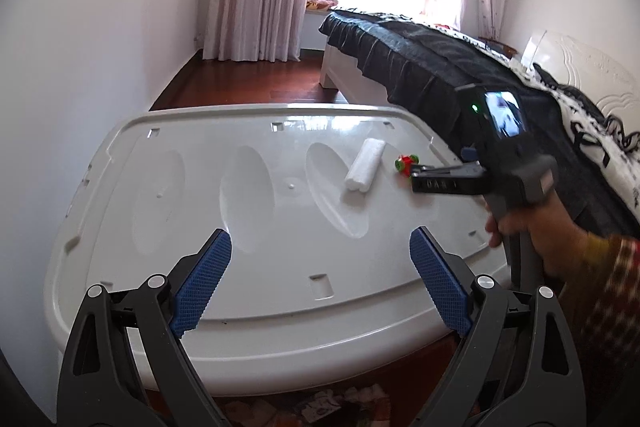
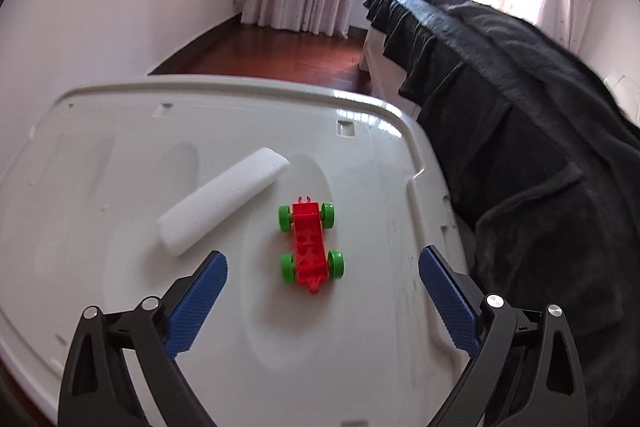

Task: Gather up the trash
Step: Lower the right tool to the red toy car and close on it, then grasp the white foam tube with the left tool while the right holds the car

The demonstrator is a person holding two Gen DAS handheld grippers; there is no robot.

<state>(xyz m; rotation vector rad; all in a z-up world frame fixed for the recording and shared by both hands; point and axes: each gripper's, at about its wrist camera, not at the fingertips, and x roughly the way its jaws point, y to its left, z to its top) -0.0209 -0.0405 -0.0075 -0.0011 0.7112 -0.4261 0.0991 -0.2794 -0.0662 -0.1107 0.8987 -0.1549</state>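
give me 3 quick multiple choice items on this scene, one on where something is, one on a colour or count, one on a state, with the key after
1. Where does the toy car lie?
A. on the white lid
B. on the bed
C. on the floor

2. What colour are the toy car's wheels?
A. blue
B. green
C. yellow

3. How does the right gripper stand?
A. shut on the foam piece
B. shut on the toy car
C. open, holding nothing

Key:
1 A: the car rests on the white lid, to the right of the white foam piece.
2 B: four green wheels flank a red body.
3 C: its blue pads stand wide apart, with the car ahead of them, untouched.
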